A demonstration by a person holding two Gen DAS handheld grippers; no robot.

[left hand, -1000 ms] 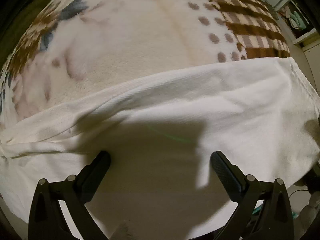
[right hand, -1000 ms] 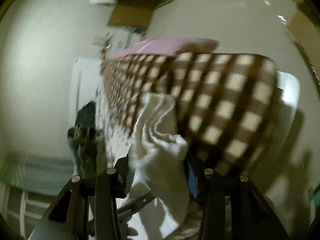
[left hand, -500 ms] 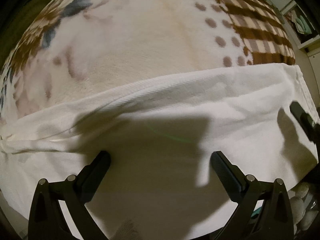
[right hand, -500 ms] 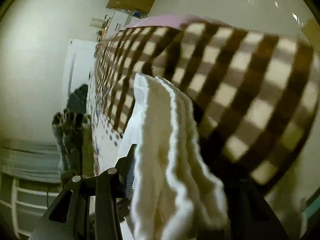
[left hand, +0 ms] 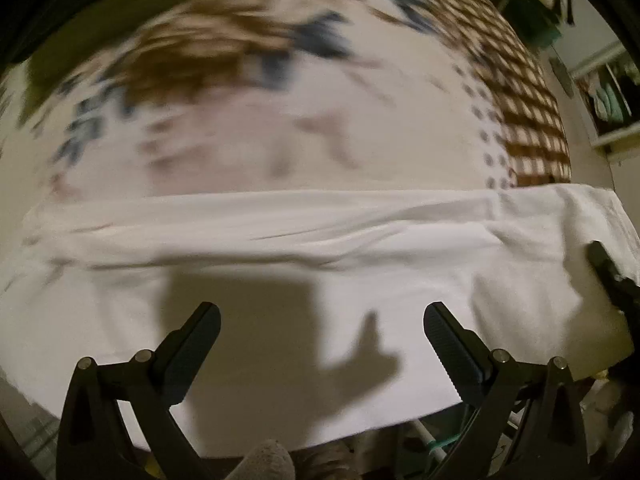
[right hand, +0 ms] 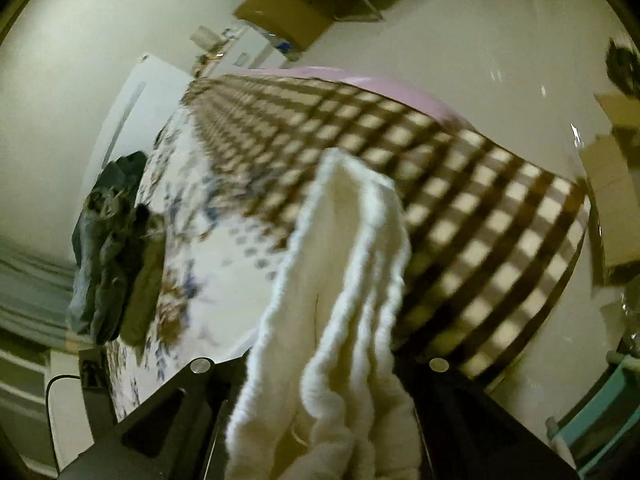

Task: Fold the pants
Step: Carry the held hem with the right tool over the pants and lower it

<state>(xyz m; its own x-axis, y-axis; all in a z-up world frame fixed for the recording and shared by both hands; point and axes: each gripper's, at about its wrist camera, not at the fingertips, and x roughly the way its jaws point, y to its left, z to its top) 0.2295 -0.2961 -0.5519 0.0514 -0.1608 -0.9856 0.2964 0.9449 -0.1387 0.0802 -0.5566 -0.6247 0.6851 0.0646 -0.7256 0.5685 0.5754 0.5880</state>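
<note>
In the left wrist view we see the white pants point(left hand: 320, 264) spread in a wide band across the middle and lower part of the frame, lying on a bed covered by a patterned blanket point(left hand: 280, 112). The blanket is pale in the centre, with blurred brown and blue motifs toward the upper left and a brown check toward the upper right. Our left gripper point(left hand: 320, 340) sits at the bottom of the frame with its two fingers point(left hand: 192, 348) spread wide apart and nothing between them; they hang over the cloth, and their shadow falls on the fabric between and above them. We cannot tell whether the tips touch the cloth. At the right edge of this view a dark part of the right gripper point(left hand: 608, 272) shows against the end of the pants.

In the right wrist view the pants point(right hand: 340, 320) rise from the bottom centre of the frame as a bunch of thick, wavy white folds, standing up from between our right gripper's point(right hand: 320, 420) fingers. The fingers are clenched on that bunch, and the cloth hides most of them. Behind the folds the checked part of the blanket point(right hand: 460, 220) fills the centre and right, with a pink edge beyond it at the top. A heap of dark clothes point(right hand: 112, 248) lies at the left of the frame on the flowered part of the blanket. Cardboard boxes point(right hand: 288, 20) stand on the floor at the top.
</note>
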